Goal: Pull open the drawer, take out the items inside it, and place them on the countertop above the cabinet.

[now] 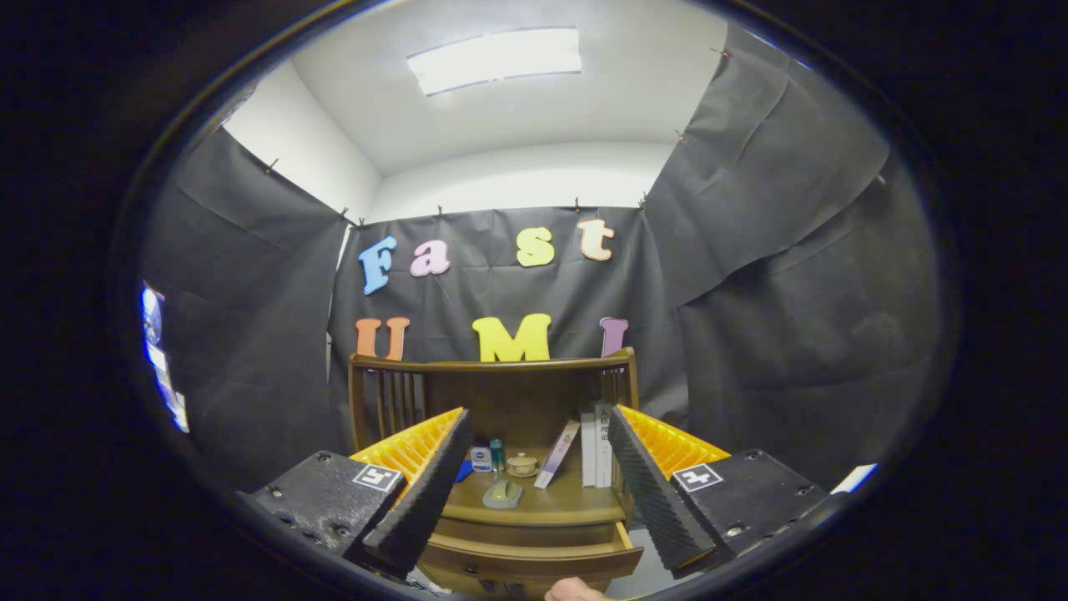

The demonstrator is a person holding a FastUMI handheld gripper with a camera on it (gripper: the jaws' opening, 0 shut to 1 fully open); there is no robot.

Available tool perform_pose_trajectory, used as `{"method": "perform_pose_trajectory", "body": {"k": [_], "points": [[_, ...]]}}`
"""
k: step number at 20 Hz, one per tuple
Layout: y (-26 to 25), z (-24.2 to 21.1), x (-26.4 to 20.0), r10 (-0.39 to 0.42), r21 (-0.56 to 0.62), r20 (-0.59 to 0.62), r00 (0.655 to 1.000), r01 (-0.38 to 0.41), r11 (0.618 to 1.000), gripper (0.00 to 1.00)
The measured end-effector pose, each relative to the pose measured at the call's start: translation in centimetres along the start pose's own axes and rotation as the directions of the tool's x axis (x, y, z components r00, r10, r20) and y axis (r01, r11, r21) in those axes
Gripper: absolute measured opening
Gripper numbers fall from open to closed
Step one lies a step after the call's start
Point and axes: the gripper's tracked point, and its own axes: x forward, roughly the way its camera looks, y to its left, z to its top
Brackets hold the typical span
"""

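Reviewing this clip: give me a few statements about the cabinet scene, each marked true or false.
1. The gripper has its fingers spread apart, holding nothing. True.
2. The drawer is fully closed. False: it is pulled out from the cabinet.
3. Books stand upright on the countertop. True.
4. A small lidded cup sits in the drawer. False: it sits on the countertop, beyond the fingers.

A recording booth: black cloth walls around a wooden cabinet.
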Motion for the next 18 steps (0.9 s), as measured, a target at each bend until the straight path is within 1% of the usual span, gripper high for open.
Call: {"method": "perform_pose_trajectory", "body": {"k": [5, 18], "points": [[0.3, 0.1, -0.3, 0.01, 0.005, 0.024, 1.0, -0.01, 1.0, 1.0], [2.5, -0.7, 0.8, 0.049, -0.02, 0.017, 0.999, -0.049, 0.999, 1.0]]}}
